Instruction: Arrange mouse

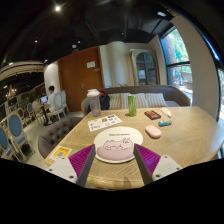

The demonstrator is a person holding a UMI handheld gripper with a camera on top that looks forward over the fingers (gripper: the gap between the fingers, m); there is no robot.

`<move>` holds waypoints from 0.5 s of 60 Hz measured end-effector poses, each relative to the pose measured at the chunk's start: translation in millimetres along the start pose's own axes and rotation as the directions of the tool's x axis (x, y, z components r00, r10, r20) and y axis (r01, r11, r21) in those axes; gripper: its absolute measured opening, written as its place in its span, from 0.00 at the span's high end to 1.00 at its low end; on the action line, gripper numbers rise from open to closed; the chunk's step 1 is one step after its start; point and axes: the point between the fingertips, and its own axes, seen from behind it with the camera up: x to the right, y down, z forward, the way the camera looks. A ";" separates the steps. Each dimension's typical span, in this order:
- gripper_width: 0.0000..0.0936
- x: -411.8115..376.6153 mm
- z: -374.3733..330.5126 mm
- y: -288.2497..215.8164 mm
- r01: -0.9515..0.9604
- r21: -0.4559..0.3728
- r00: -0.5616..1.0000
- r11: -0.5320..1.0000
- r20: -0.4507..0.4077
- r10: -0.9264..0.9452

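A pink mouse [153, 131] lies on the wooden table [185, 140], beyond my right finger and to the right of a round white mouse pad [118, 147] with a pink cat picture. The pad lies just ahead of my fingers, partly between them. My gripper [115, 166] is open and empty, low over the table's near edge, its magenta pads [85, 161] spread wide apart.
Beyond the pad stand a green bottle [131, 104], a brown box [152, 114], a teal item [165, 122] and a printed sheet [104, 122]. A yellow item [58, 153] lies to the left. Chairs [14, 130] and a sofa [150, 97] ring the table.
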 end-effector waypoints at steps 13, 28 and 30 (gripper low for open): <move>0.15 39.2 22.9 9.0 0.035 -0.021 0.996 0.999 -0.081 -0.036; 0.16 165.6 73.7 18.8 0.109 -0.111 0.955 0.988 -0.266 -0.135; 0.16 178.6 84.0 19.4 0.111 -0.122 0.951 0.986 -0.275 -0.141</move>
